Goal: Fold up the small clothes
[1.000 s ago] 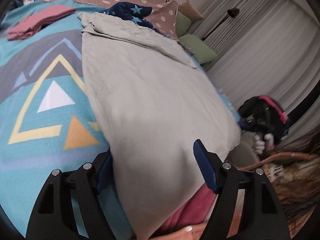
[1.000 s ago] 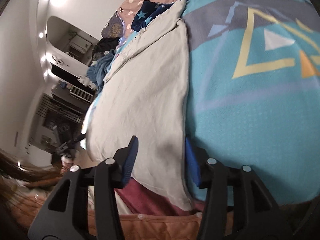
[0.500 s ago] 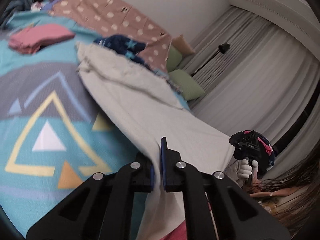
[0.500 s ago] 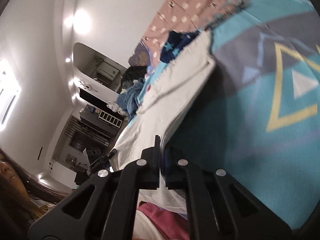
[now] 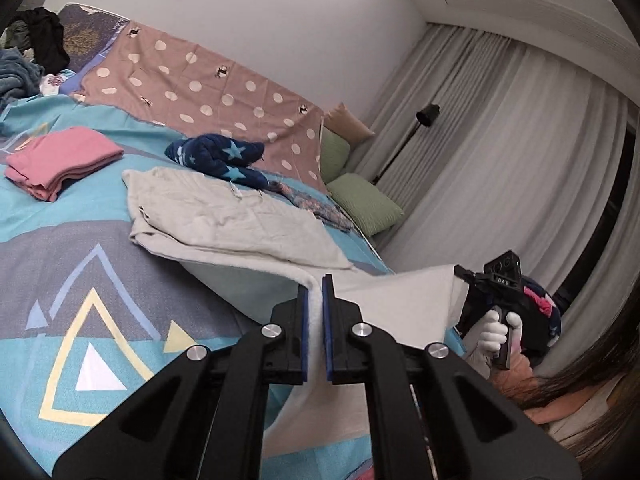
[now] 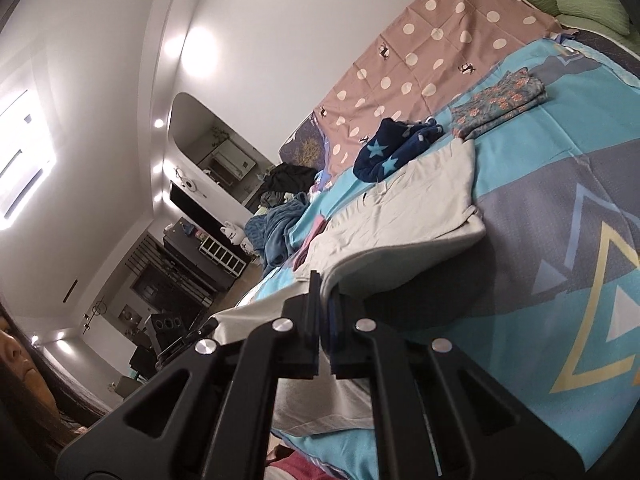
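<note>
A light grey garment (image 5: 224, 216) lies on the patterned turquoise bed cover (image 5: 60, 280); its far part rests flat and its near hem is lifted off the bed. My left gripper (image 5: 315, 292) is shut on the near hem's left corner. My right gripper (image 6: 325, 292) is shut on the other near corner of the grey garment (image 6: 420, 208). The right gripper also shows in the left wrist view (image 5: 460, 270), holding the hem taut between the two.
A folded pink garment (image 5: 60, 160) lies at the far left of the bed. A navy star-print garment (image 5: 220, 156) sits behind the grey one. A folded floral piece (image 6: 500, 104) lies farther back. Green pillows (image 5: 364, 204), a floor lamp and curtains stand at the right.
Both grippers closed on the near hem of the grey garment and lifted it up off the bed, carrying it toward the far end.
</note>
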`<state>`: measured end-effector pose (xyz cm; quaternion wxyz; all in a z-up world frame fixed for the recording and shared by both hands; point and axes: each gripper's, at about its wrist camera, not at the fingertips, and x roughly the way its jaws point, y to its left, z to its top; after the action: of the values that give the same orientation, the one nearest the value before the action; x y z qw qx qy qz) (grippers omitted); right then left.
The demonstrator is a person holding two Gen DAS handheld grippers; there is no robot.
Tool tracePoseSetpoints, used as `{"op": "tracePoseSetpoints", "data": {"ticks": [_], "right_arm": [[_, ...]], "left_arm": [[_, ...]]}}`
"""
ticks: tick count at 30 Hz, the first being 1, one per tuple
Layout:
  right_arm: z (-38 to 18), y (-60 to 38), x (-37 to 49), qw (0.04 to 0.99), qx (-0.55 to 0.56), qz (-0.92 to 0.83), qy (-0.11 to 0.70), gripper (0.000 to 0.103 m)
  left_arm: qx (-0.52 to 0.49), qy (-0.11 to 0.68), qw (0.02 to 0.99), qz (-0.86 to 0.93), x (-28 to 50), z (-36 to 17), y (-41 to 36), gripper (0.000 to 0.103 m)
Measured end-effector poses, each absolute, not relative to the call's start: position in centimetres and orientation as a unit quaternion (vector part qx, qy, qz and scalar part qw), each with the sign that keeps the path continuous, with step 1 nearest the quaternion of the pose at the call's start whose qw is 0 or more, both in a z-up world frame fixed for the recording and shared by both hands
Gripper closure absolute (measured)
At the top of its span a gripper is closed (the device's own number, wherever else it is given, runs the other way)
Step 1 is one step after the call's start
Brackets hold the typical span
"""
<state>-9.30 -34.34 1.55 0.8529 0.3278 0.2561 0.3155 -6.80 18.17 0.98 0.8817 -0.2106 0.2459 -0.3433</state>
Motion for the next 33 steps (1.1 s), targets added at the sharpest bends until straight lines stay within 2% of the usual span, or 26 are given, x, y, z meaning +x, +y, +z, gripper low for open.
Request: {"op": "tracePoseSetpoints", "data": {"ticks": [12, 19, 25, 29, 33], "right_arm": [[5.3, -35.5, -2.9, 0.876, 0.338, 0.278, 0.206, 0.099], [6.0, -35.0, 4.4, 0.891, 0.32, 0.24, 0.214, 0.099], [2.7, -34.7, 13.2, 0.888, 0.319, 0.207, 0.259, 0.099], [-1.5, -34.0, 18.9, 0.887, 0.298, 0.173, 0.308, 0.099], [-5.6, -33.5, 22.3, 0.879, 0.282, 0.142, 0.358, 0.094]], "left_arm": [[-0.217, 0.19, 0.909, -0.299, -0.1, 5.7, 19.2, 0.098], [-0.214, 0.198, 0.922, -0.256, 7.3, 6.7, 19.6, 0.098], [-0.217, 0.258, 0.92, -0.199, 15.4, 3.0, 20.2, 0.098], [-0.216, 0.313, 0.908, -0.174, 20.5, -1.5, 19.9, 0.098], [-0.222, 0.375, 0.886, -0.158, 24.1, -6.1, 20.2, 0.098]]}}
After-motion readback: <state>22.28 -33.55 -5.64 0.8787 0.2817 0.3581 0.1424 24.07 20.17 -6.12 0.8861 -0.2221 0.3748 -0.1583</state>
